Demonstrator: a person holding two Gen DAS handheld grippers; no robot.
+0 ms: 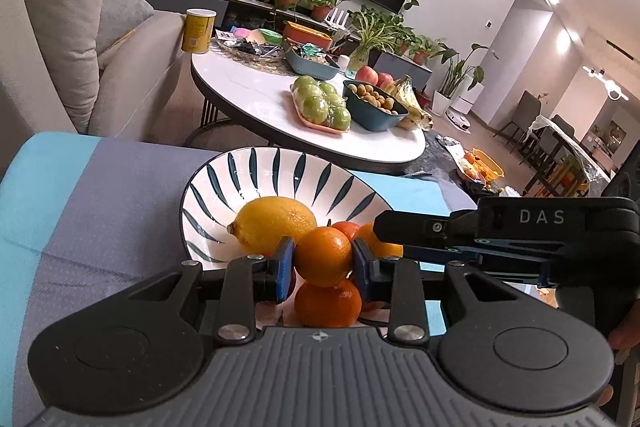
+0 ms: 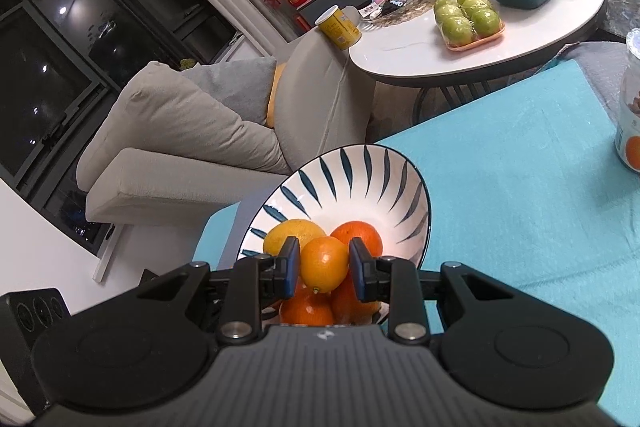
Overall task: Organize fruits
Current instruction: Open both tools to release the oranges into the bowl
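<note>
Left claw [image 1: 323, 259], right claw [image 2: 325, 263] clamped.

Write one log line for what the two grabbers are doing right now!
left gripper: shut on orange | right gripper: shut on small orange | both over striped bowl | lemon in bowl

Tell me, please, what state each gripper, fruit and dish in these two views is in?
Left gripper: shut on an orange.
Right gripper: shut on a second orange.
Bowl: upright on the blue cloth, holding fruit.
Lemon: lying in the bowl.
Green apples: wrapped on a tray, on the white table.
Yellow can: upright, lid on.
</note>
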